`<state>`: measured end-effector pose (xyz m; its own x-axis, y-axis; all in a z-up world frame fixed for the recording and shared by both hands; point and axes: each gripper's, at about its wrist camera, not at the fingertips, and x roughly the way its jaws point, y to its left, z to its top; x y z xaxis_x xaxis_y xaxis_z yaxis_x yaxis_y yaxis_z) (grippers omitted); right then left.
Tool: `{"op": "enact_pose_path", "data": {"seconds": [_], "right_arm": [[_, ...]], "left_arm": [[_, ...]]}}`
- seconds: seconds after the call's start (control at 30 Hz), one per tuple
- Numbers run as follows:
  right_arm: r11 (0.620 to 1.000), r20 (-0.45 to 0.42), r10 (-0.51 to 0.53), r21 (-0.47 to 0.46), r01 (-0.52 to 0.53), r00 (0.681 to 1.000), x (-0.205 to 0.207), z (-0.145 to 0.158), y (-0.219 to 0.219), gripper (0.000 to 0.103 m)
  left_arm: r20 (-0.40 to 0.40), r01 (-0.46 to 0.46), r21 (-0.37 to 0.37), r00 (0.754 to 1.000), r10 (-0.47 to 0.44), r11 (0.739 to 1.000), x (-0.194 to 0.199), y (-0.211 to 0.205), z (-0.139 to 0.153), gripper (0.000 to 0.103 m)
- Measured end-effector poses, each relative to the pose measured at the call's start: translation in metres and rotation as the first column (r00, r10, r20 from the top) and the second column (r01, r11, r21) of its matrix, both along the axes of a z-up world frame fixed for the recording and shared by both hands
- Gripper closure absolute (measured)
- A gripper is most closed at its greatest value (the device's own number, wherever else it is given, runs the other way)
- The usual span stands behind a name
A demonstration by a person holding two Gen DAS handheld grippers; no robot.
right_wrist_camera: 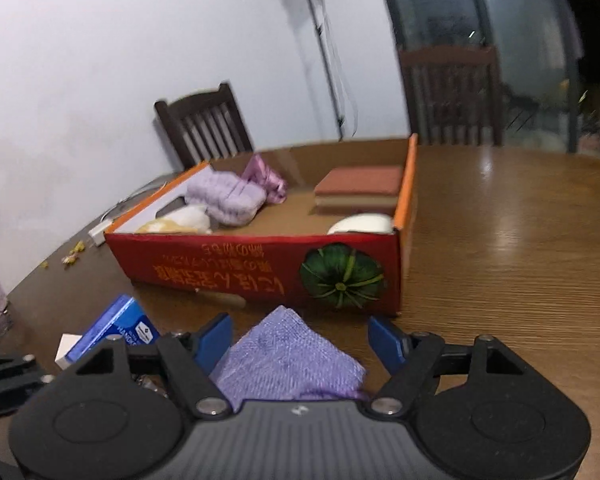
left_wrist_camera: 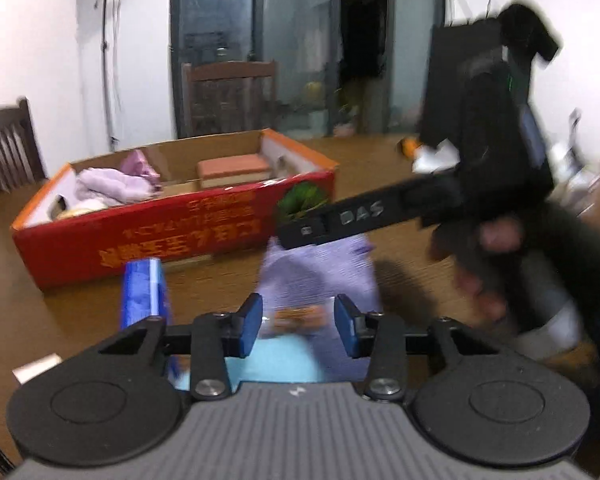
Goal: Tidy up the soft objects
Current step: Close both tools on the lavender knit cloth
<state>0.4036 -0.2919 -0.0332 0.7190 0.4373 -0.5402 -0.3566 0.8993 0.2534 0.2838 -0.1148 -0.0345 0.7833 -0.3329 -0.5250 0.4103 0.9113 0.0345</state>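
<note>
Both your tongs, left and right, sit open over the purple cloth on the desk, gripping nothing, red box just behind.

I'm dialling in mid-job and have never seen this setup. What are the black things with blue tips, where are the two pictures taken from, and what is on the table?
There is no robot: a person carries a hand-held two-finger clamp in each hand, each with a camera looking along its blue fingers. One picture comes from the left gripper, the other from the right gripper. In the left view, the right clamp crosses the picture as a black bar.

On the brown wooden table stands an open red cardboard box holding a lilac fluffy bundle and a reddish folded pad. In front of it lie a purple woven cloth and a blue packet.

Both clamps stand open with the cloth between their fingers; neither grips it yet.
</note>
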Motion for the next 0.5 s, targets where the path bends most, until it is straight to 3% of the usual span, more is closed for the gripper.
{"op": "enact_pose_path", "data": {"seconds": [0.1, 0.13, 0.2, 0.27, 0.37, 0.5], "right_arm": [[0.998, -0.034, 0.014, -0.061, -0.016, 0.999, 0.003, -0.004, 0.005, 0.054], [0.996, -0.028, 0.009, -0.092, -0.012, 1.0, -0.003, -0.006, 0.007, 0.057], [0.993, -0.021, 0.007, -0.114, -0.009, 1.0, -0.017, -0.008, 0.01, 0.073], [0.993, -0.022, -0.003, -0.121, 0.0, 1.0, -0.035, -0.008, 0.011, 0.081], [0.988, -0.004, -0.052, -0.148, 0.051, 0.999, -0.07, -0.01, 0.013, 0.082], [0.98, 0.001, -0.115, -0.162, 0.114, 0.993, -0.118, -0.012, 0.013, 0.082]], "left_arm": [[0.03, -0.071, 0.092, 0.997, 0.069, 0.993, 0.005, 0.001, -0.014, 0.063], [0.038, -0.086, 0.102, 0.996, 0.083, 0.991, 0.007, 0.004, -0.015, 0.062], [0.03, -0.133, 0.091, 0.991, 0.131, 0.987, 0.014, 0.012, -0.015, 0.062], [0.05, -0.196, 0.102, 0.98, 0.192, 0.975, 0.021, 0.02, -0.014, 0.062], [0.049, -0.235, 0.088, 0.972, 0.231, 0.968, 0.026, 0.034, -0.011, 0.061], [0.028, -0.241, -0.01, 0.97, 0.241, 0.971, 0.012, 0.054, 0.001, 0.049]]}}
